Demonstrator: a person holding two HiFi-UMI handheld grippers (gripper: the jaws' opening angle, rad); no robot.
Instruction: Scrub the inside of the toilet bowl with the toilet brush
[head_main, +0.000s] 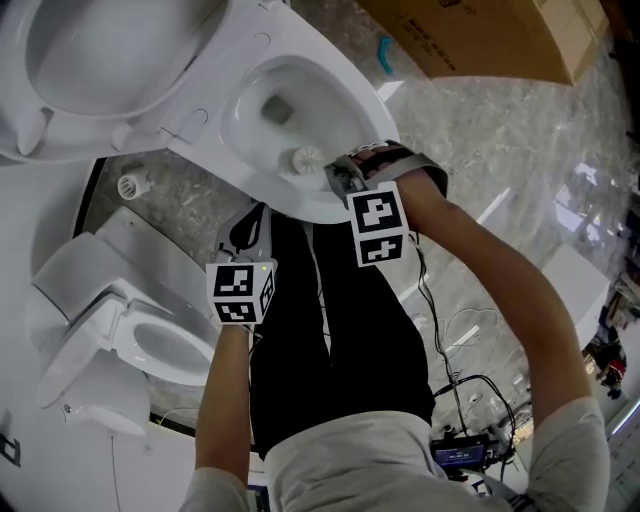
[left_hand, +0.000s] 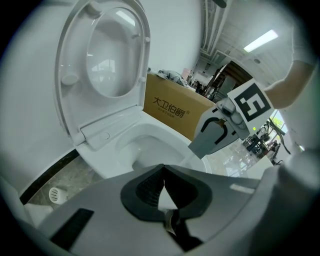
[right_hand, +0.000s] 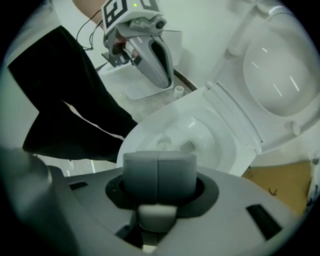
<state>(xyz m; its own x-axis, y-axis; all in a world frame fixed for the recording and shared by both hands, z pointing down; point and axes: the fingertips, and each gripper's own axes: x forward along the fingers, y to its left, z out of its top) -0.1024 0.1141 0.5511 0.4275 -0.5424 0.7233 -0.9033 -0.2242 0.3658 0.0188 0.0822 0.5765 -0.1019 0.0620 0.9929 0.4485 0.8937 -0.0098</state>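
The white toilet bowl (head_main: 340, 100) stands open, its seat and lid (head_main: 90, 60) raised. Inside it, against the near wall, rests the white toilet brush head (head_main: 307, 157). My right gripper (head_main: 343, 180) hovers over the near rim, shut on the brush's white handle (right_hand: 157, 216); the brush head (right_hand: 162, 145) shows small beyond the right gripper (right_hand: 158, 175) in its own view. The left gripper (head_main: 250, 232) hangs to the left of the bowl, apart from it and shut with nothing held. The left gripper (left_hand: 164, 187) points toward the bowl (left_hand: 150, 145).
A second white toilet (head_main: 130, 340) stands at lower left. A cardboard box (head_main: 480, 35) lies beyond the bowl, also seen as the box (left_hand: 172, 107). A round floor drain (head_main: 132, 183) sits left of the bowl. Cables and a device (head_main: 460, 450) lie behind the person's legs.
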